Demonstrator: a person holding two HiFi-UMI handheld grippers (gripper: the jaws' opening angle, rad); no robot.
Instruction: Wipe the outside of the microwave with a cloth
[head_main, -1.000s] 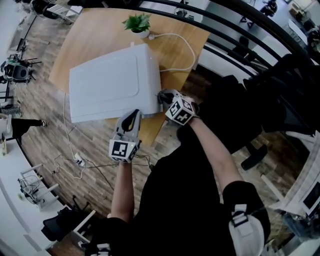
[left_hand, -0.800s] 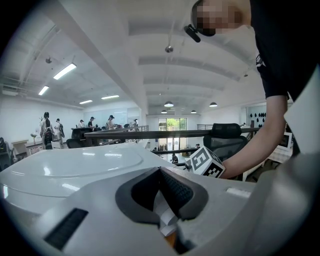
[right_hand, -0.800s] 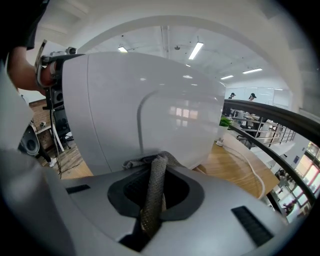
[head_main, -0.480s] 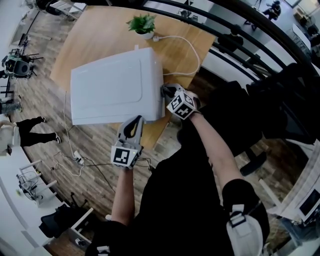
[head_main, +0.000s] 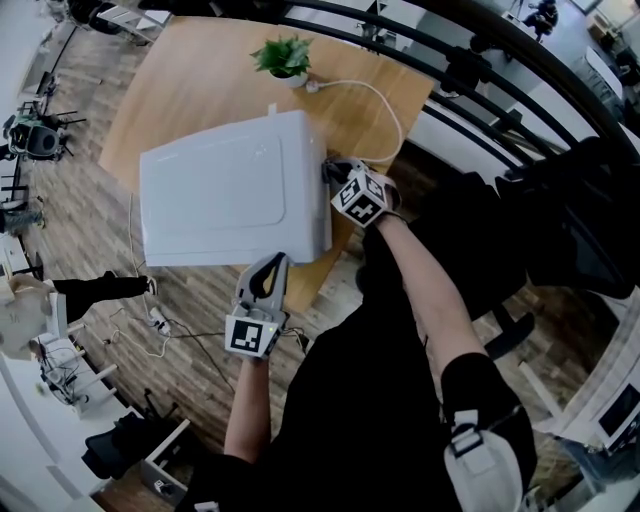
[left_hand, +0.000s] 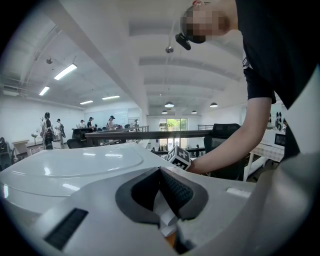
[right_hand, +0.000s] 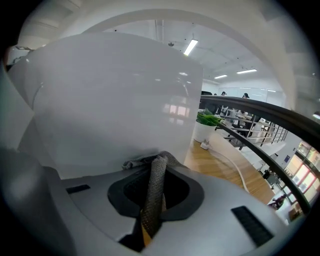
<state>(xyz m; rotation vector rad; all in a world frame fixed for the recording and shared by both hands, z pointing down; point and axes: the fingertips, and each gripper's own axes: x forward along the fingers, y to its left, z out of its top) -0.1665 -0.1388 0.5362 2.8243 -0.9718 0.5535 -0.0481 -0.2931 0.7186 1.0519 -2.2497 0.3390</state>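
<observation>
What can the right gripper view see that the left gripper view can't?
Only the right gripper view shows the grey woven cloth pinched in the right gripper, the green potted plant and the white cable. Only the left gripper view shows the left gripper, shut on nothing, and the person's bare forearm. Both show the white box-shaped microwave.
</observation>
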